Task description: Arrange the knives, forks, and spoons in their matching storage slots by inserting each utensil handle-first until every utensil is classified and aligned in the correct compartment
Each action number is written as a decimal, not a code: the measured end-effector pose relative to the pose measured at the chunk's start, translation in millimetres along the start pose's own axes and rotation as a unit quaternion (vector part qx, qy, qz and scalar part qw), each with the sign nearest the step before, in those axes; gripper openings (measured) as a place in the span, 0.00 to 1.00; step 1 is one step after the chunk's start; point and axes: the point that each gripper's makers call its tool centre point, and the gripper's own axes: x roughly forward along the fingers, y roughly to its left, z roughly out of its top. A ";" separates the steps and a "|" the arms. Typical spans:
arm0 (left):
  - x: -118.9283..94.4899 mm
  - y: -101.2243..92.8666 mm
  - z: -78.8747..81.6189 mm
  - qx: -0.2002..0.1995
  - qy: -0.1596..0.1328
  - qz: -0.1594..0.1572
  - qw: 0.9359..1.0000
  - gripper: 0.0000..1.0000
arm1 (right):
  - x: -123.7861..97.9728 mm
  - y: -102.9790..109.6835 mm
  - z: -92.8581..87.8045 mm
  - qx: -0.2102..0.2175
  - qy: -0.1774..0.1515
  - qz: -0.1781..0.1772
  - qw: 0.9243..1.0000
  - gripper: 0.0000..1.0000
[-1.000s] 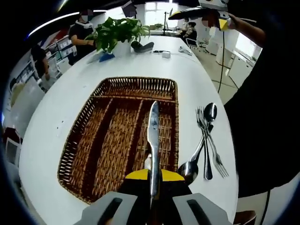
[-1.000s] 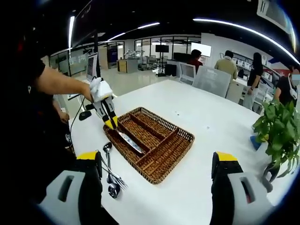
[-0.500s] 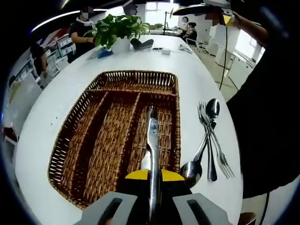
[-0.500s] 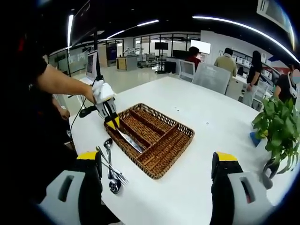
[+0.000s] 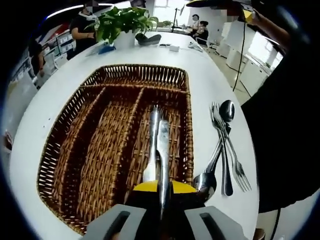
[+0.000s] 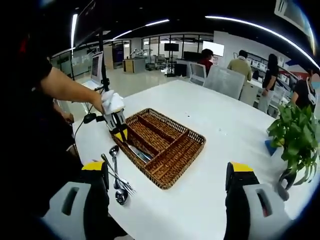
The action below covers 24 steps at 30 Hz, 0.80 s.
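Note:
My left gripper [image 5: 161, 200] is shut on a table knife [image 5: 163, 150], whose blade points forward and lies low in the right-hand compartment of the brown wicker tray [image 5: 186, 95]. A second silver piece [image 5: 152, 145] lies alongside it in that slot. Spoons and forks [image 5: 223, 150] lie in a loose bundle on the white table just right of the tray. In the right gripper view the left gripper [image 6: 119, 131] dips into the tray [image 6: 195, 146] at its near-left end, with the loose cutlery [image 6: 116, 172] in front of it. My right gripper [image 6: 167, 200] hovers open above the table, holding nothing.
A potted plant [image 5: 120, 22] [image 6: 295, 135] stands at one end of the long white table [image 5: 210, 70], with small items near it. The table edge runs close to the loose cutlery. Several people sit or stand around the room. The person's arm [image 6: 60, 87] reaches over the tray.
The left gripper has lowered and moved forward, bringing the knife from above the tray down into the right-hand compartment. The right gripper has stayed open and nearly still.

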 end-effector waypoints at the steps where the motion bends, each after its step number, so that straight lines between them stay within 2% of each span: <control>1: 1.8 0.8 -0.1 -0.002 0.002 0.000 1.000 0.04 | 0.5 0.6 -0.5 -0.001 0.001 0.000 1.000 0.99; 5: 9.5 4.8 -5.2 -0.006 0.020 -0.001 1.000 0.05 | 1.2 1.8 -0.8 -0.004 0.003 0.001 1.000 0.99; 11: 14.3 6.3 -10.4 0.006 0.020 0.014 1.000 0.06 | -1.3 2.4 0.6 -0.001 -0.003 0.000 1.000 0.99; 13: 12.9 8.1 -9.0 -0.001 0.010 0.016 1.000 0.07 | -1.7 2.3 -2.0 -0.002 0.000 -0.001 1.000 0.99; 14: 13.2 7.8 -7.8 0.008 0.004 0.019 1.000 0.08 | -1.7 2.0 -2.6 -0.002 0.001 -0.001 1.000 0.99; 16: 13.6 12.2 -2.8 0.026 -0.012 0.043 0.999 0.11 | -1.8 1.6 -2.7 -0.001 0.000 -0.002 1.000 0.99; 18: 11.7 14.9 -5.0 0.024 -0.009 0.058 0.998 0.16 | -1.9 1.1 -0.8 0.000 -0.004 -0.004 1.000 0.99; 21: 3.7 17.2 -2.6 0.016 -0.021 0.074 0.997 0.19 | -1.4 2.3 1.6 -0.004 -0.009 -0.003 1.000 0.99; 24: -11.5 19.7 9.5 -0.009 -0.065 0.100 0.993 0.28 | -0.5 2.1 3.8 -0.010 -0.017 -0.004 1.000 0.99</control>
